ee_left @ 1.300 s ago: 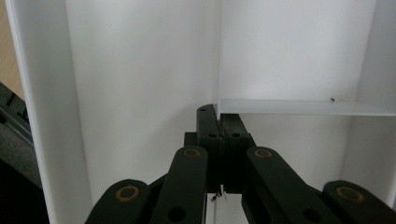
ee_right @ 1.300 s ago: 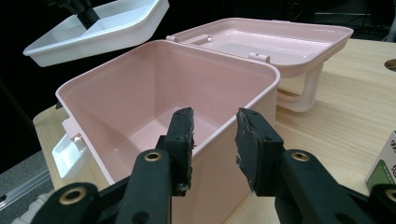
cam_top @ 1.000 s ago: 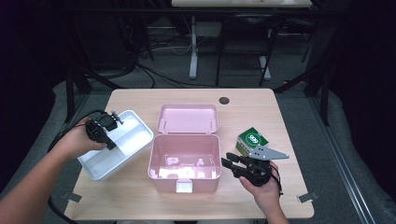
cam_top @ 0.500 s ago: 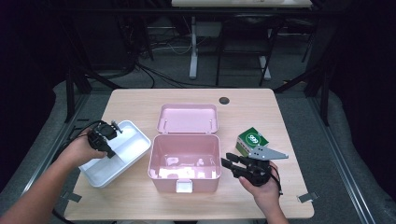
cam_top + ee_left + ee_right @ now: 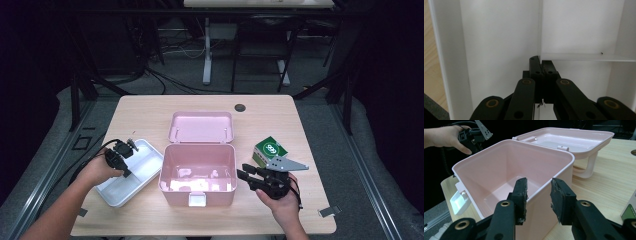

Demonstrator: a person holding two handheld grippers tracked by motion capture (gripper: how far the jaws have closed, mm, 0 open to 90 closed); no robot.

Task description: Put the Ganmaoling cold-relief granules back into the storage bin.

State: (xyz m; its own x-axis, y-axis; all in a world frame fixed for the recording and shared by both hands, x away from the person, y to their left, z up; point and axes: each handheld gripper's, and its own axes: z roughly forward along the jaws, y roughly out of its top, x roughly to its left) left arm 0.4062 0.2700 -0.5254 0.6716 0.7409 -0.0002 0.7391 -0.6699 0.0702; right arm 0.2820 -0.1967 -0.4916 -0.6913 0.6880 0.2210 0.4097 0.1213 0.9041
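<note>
I have the left gripper (image 5: 121, 154) pinched on the white tray's (image 5: 142, 169) divider, tray left of the pink box (image 5: 197, 172); it looks set down, though I can't be sure. The right gripper (image 5: 248, 177) waits, jaws partly spread and empty, beside the box. Next I'd release the tray.

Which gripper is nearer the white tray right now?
Left. The left gripper is shut on the white tray divider; the right gripper sits beyond the pink box.
</note>
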